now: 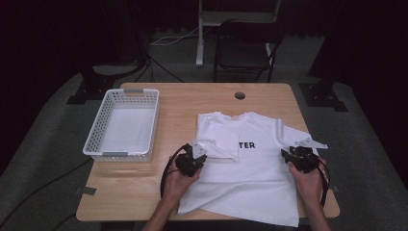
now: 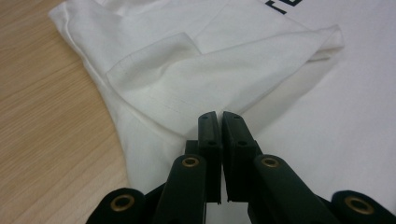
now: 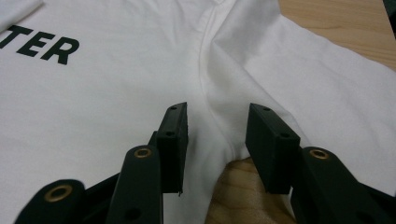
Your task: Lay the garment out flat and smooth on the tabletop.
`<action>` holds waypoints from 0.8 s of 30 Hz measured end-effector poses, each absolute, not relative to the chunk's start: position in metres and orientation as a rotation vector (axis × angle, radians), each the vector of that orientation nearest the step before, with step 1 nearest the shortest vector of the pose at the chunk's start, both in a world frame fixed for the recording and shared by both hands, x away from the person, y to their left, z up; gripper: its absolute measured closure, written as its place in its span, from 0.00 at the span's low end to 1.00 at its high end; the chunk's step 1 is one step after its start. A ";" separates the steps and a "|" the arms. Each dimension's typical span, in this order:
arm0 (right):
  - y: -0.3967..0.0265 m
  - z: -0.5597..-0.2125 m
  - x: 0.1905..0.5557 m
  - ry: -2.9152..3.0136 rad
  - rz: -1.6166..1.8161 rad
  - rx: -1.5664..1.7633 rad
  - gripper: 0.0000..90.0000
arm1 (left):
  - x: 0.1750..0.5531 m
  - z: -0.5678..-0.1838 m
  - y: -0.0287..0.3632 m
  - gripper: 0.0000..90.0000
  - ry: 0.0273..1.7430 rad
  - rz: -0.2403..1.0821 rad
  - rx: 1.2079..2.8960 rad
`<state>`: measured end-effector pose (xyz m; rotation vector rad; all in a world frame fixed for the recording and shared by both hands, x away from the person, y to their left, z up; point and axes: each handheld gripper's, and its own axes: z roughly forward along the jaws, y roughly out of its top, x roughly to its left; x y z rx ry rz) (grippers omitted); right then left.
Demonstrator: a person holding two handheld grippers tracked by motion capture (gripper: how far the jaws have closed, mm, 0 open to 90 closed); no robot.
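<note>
Dark curtains and a folding chair (image 1: 245,48) frame a wooden table (image 1: 192,98) where a person works a white T-shirt (image 1: 255,178) with a hand-held tool in each hand. Seen from the high view, the shirt lies flat, chest up, on the right half of the table, its collar toward the far edge and its hem hanging slightly over the near edge. Black letters "TER" (image 1: 246,145) show across the chest; the sleeve (image 1: 219,144) on the person's left is folded inward over the front and hides the start of the word. A white plastic basket (image 1: 96,132) stands well apart on the left side of the table.

The left tool (image 1: 198,150) sits at the near edge of that folded sleeve. In the left gripper view its jaws are pressed together, tips (image 2: 219,121) right at the hem of the folded sleeve (image 2: 210,70); whether any cloth is caught between them cannot be told.

The right tool (image 1: 294,153) rests at the shirt's other side, below the spread sleeve (image 1: 293,134). In the right gripper view its jaws stand spread, pads (image 3: 173,135) apart on either side of the underarm seam (image 3: 210,70), with bare table (image 3: 238,191) showing between them and nothing pinched.
</note>
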<state>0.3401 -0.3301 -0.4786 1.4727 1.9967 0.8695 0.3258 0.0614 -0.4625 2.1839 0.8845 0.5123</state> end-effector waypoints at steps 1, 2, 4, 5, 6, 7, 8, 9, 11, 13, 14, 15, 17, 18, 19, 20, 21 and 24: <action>-0.330 -0.479 0.340 1.997 0.869 1.473 0.65 | 0.324 -0.463 0.063 0.98 0.888 0.511 2.183; -0.330 -0.479 0.340 1.997 0.869 1.473 0.65 | 0.323 -0.464 0.065 0.98 0.893 0.507 2.182; -0.330 -0.479 0.340 1.997 0.870 1.472 0.65 | 0.320 -0.465 0.068 0.98 0.899 0.504 2.179; -0.330 -0.479 0.340 1.997 0.869 1.473 0.65 | 0.318 -0.465 0.069 0.98 0.898 0.503 2.181; -0.330 -0.479 0.340 1.997 0.869 1.472 0.65 | 0.317 -0.465 0.070 0.98 0.899 0.502 2.180; -0.330 -0.479 0.340 1.997 0.869 1.472 0.65 | 0.315 -0.465 0.071 0.98 0.900 0.504 2.176; -0.330 -0.479 0.340 1.997 0.869 1.472 0.65 | 0.314 -0.465 0.072 0.98 0.899 0.505 2.176; -0.330 -0.479 0.340 1.997 0.869 1.472 0.65 | 0.312 -0.464 0.073 0.98 0.898 0.507 2.177; -0.330 -0.479 0.340 1.996 0.869 1.472 0.65 | 0.309 -0.463 0.075 0.98 0.901 0.507 2.168; -0.330 -0.479 0.339 1.996 0.868 1.473 0.65 | 0.306 -0.463 0.079 0.98 0.902 0.505 2.164; -0.330 -0.479 0.339 1.996 0.869 1.473 0.65 | 0.304 -0.463 0.081 0.98 0.909 0.499 2.154; -0.331 -0.479 0.339 1.996 0.869 1.474 0.65 | 0.303 -0.464 0.083 0.98 0.916 0.489 2.141; -0.331 -0.479 0.339 1.996 0.868 1.473 0.65 | 0.300 -0.464 0.086 0.98 0.920 0.491 2.137; -0.331 -0.479 0.339 1.996 0.868 1.474 0.65 | 0.298 -0.464 0.088 0.98 0.921 0.490 2.134; -0.331 -0.479 0.339 1.996 0.868 1.474 0.65 | 0.295 -0.464 0.089 0.98 0.923 0.488 2.132; -0.331 -0.479 0.339 1.996 0.868 1.472 0.65 | 0.294 -0.464 0.090 0.98 0.922 0.489 2.131; -0.331 -0.479 0.339 1.996 0.868 1.473 0.65 | 0.292 -0.464 0.091 0.98 0.924 0.488 2.127; -0.331 -0.479 0.339 1.996 0.868 1.472 0.65 | 0.286 -0.465 0.093 0.98 0.921 0.477 2.119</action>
